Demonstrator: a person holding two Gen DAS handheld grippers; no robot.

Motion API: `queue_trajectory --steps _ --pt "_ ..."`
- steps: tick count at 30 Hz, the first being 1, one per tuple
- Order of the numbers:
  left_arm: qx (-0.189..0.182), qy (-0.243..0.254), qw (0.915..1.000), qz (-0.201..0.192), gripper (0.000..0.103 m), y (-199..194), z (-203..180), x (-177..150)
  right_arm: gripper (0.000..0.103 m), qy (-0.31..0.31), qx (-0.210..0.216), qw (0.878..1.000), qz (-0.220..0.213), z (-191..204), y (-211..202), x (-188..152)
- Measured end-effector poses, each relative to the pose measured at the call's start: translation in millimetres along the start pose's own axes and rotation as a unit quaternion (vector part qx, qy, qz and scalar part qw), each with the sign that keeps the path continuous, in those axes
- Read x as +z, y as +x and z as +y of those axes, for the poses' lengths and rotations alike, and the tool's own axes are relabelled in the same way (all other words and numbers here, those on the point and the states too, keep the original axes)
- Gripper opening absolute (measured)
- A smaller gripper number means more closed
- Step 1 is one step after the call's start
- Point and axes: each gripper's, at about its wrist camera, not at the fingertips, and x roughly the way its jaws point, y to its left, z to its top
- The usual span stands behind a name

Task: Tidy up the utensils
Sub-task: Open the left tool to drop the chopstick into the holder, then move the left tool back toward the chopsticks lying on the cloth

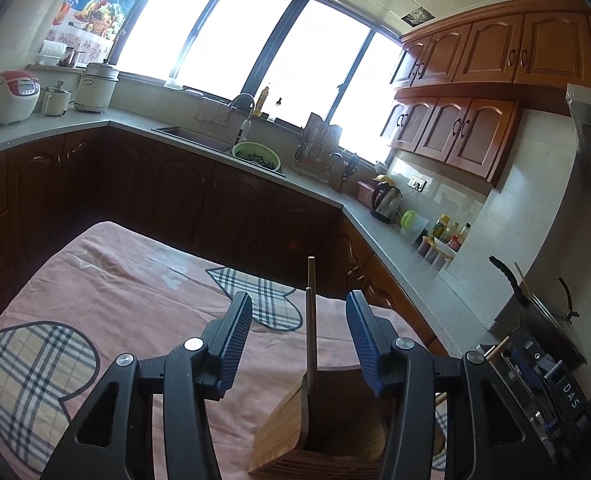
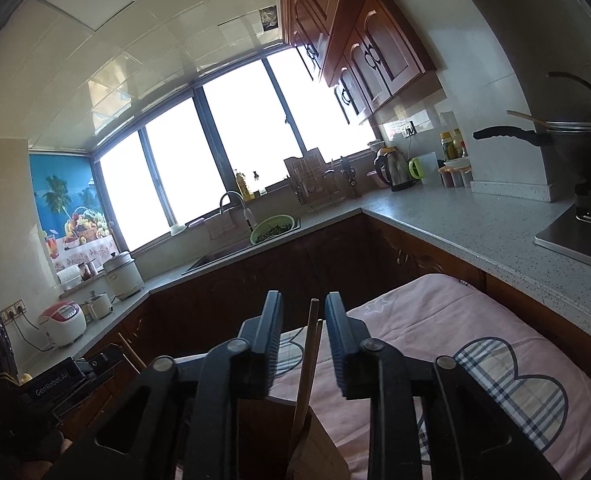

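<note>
A wooden utensil holder point(image 1: 291, 432) stands on the pink cloth, low between my left gripper's fingers. Two brown chopsticks point(image 1: 310, 320) stand upright in it. My left gripper point(image 1: 299, 340) is open wide around the chopsticks and does not touch them. In the right wrist view the same holder point(image 2: 315, 448) is at the bottom, and the chopsticks point(image 2: 309, 360) rise between the jaws. My right gripper point(image 2: 303, 332) is open, with a narrow gap around the chopsticks; no contact shows. The other gripper shows at each view's edge point(image 1: 551, 380) point(image 2: 55, 384).
The pink cloth with plaid hearts point(image 1: 95, 300) covers the table. A grey L-shaped counter point(image 2: 455, 224) carries a kettle point(image 1: 387, 200), dish rack point(image 1: 319, 148), sink with green colander point(image 1: 255, 154), rice cookers point(image 1: 13, 96) and a wok on the stove point(image 2: 575, 140).
</note>
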Motion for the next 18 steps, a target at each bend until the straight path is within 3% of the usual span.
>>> queue_trajectory --steps 2,4,5,8,18 --pt "-0.001 -0.003 1.0 0.003 0.057 -11 3 0 0.061 0.005 0.0 1.0 -0.003 -2 -7 2" --pt "0.008 -0.005 0.9999 0.01 0.067 -24 6 -2 0.068 0.012 0.005 1.0 -0.002 -5 -16 4" --pt "0.013 -0.006 0.9998 0.013 0.07 -32 8 -3 0.076 0.016 0.01 1.0 0.001 -6 -20 5" --pt "0.027 0.0 0.9993 0.026 0.076 -59 11 -9 0.092 0.022 0.029 0.999 0.008 -9 -36 4" --pt "0.052 0.019 0.9955 0.077 0.08 -147 13 -34 0.096 -0.01 0.065 0.997 0.042 0 -102 -13"
